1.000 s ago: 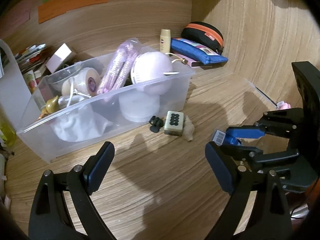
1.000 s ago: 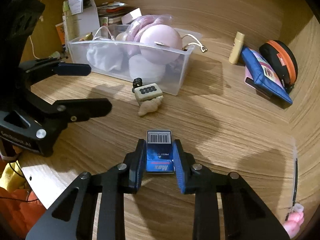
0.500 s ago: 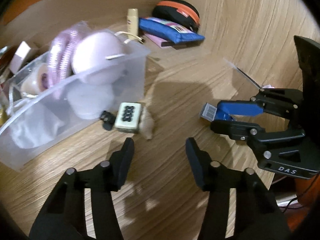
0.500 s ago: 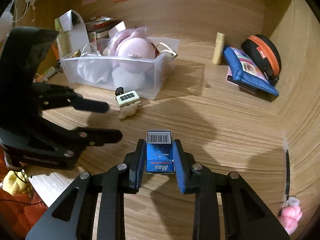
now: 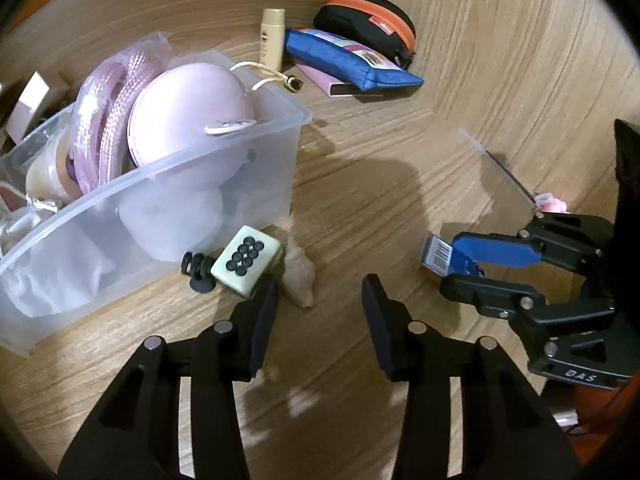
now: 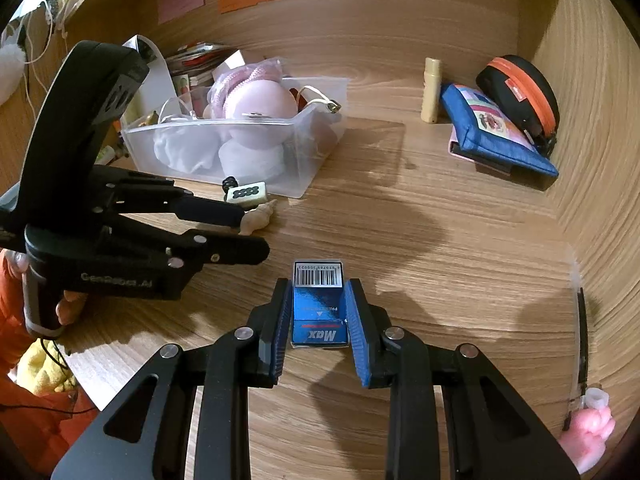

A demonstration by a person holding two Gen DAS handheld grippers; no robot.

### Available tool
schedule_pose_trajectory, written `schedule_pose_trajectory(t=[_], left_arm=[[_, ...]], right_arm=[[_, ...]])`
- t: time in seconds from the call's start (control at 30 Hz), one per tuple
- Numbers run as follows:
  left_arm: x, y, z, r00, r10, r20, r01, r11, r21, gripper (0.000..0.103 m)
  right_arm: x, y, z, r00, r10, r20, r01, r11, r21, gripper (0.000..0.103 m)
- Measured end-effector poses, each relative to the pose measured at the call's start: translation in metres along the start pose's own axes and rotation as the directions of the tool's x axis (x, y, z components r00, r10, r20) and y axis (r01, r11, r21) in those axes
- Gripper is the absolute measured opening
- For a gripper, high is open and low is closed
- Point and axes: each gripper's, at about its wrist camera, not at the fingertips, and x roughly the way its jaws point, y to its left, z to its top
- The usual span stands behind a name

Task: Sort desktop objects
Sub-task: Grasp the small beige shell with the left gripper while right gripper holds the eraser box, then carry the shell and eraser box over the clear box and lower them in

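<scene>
My right gripper (image 6: 318,292) is shut on a small blue box (image 6: 318,304) with a barcode, held just above the wooden desk. In the left wrist view that box (image 5: 438,256) shows at the right in the same gripper (image 5: 452,268). My left gripper (image 5: 320,300) points down at a cream shell (image 5: 300,276). Its jaws are closing; the shell lies just inside the left fingertip, and the pads do not press on it. A mahjong tile (image 5: 246,260) and a black spring clip (image 5: 196,272) lie beside the shell, against the clear bin (image 5: 200,160).
The clear bin (image 6: 308,168) is full of pink and white items. A blue pouch (image 6: 492,132), a black-and-orange case (image 6: 520,88) and a cream tube (image 6: 431,90) sit in the back right corner. A pen with a pink end (image 6: 588,432) lies along the right wall.
My left gripper's jaws have narrowed a lot, and it has moved right and down toward the shell and tile. The right gripper still holds the blue box, shifted a little.
</scene>
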Motion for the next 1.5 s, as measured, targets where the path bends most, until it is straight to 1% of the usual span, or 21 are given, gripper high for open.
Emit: schedule_pose_trajectory(t=[0.07, 0.2, 0.33, 0.37, 0.47, 0.63, 0.87, 1.2, 1.27, 1.37, 1.5], left_arm=[[0.002, -0.003, 0.001, 1.0, 0.018, 0.004, -0.018, 1.0, 0.015, 0.038], [0.005, -0.01, 0.002, 0.999, 0.05, 0.018, -0.051, 0.997, 0.052, 0.017], [0.006, -0.009, 0.003, 0.999, 0.048, 0.022, -0.049, 0.998, 0.048, 0.017], [0.006, -0.009, 0.002, 0.998, 0.062, 0.024, -0.063, 0.998, 0.032, 0.017], [0.004, -0.008, 0.001, 0.998, 0.047, 0.03, -0.048, 0.998, 0.028, 0.017], [-0.015, -0.009, 0.001, 0.996, 0.018, 0.083, -0.02, 1.0, 0.018, 0.017], [-0.049, -0.002, 0.0, 0.986, 0.017, 0.167, -0.017, 1.0, 0.002, 0.017], [-0.097, 0.039, -0.002, 0.961, 0.027, 0.277, -0.01, 0.998, -0.063, 0.017], [-0.103, 0.048, -0.003, 0.956, 0.039, 0.29, -0.016, 0.996, -0.083, 0.017], [-0.111, 0.065, -0.004, 0.951, 0.038, 0.307, -0.001, 0.993, -0.117, 0.017], [-0.12, 0.084, -0.007, 0.942, 0.06, 0.33, -0.014, 0.99, -0.141, 0.017]], right_arm=[[0.0, 0.0, 0.001, 1.0, 0.005, 0.002, -0.005, 1.0, 0.003, 0.025], [0.001, 0.0, 0.002, 1.0, 0.009, 0.007, -0.009, 1.0, 0.002, 0.025], [0.0, 0.002, 0.003, 1.0, 0.008, 0.015, -0.008, 1.0, 0.0, 0.025], [0.0, 0.002, 0.004, 1.0, 0.008, 0.015, -0.008, 1.0, 0.0, 0.025], [-0.001, 0.004, 0.005, 1.0, 0.006, 0.017, -0.006, 1.0, -0.002, 0.025], [-0.004, 0.007, 0.012, 1.0, 0.001, 0.031, -0.001, 1.0, -0.007, 0.025], [-0.006, 0.017, 0.025, 0.998, 0.003, 0.056, -0.002, 1.0, -0.026, 0.025], [-0.006, 0.033, 0.056, 0.995, 0.003, 0.1, 0.003, 0.999, -0.053, 0.025], [-0.007, 0.037, 0.063, 0.994, 0.0, 0.112, 0.006, 0.998, -0.057, 0.025], [-0.008, 0.042, 0.072, 0.992, -0.003, 0.123, 0.01, 0.998, -0.057, 0.025], [-0.004, 0.048, 0.084, 0.992, 0.001, 0.127, 0.007, 0.998, -0.061, 0.025]])
